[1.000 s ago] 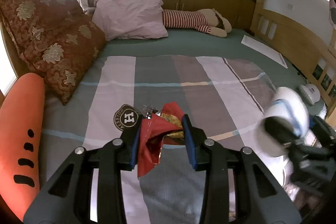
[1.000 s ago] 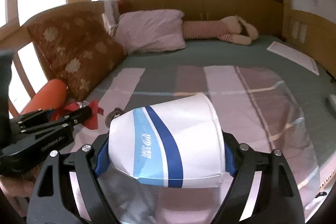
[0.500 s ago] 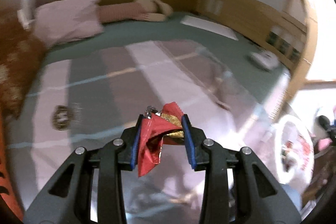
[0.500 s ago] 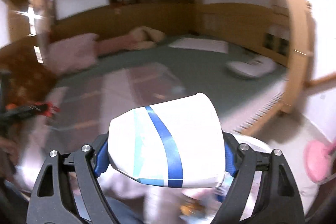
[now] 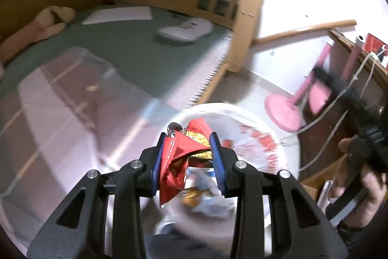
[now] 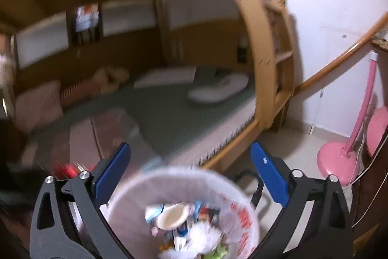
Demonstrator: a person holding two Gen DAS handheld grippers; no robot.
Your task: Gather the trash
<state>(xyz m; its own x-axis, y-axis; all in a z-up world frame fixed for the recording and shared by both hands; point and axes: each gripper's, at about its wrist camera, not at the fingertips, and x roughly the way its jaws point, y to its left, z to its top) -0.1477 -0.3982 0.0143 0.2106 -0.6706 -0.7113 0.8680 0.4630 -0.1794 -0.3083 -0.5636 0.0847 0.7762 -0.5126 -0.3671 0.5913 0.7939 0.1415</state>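
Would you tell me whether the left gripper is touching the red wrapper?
Touching: the left wrist view shows the left gripper with both blue pads pressed against the red wrapper.

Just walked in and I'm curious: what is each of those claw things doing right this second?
Left gripper: shut on the red wrapper, above the trash bin.
Right gripper: open, holding nothing, above the bin.

Left tongs (image 5: 188, 157) clamped tight around a wrapper, right tongs (image 6: 190, 172) spread wide, holding nothing
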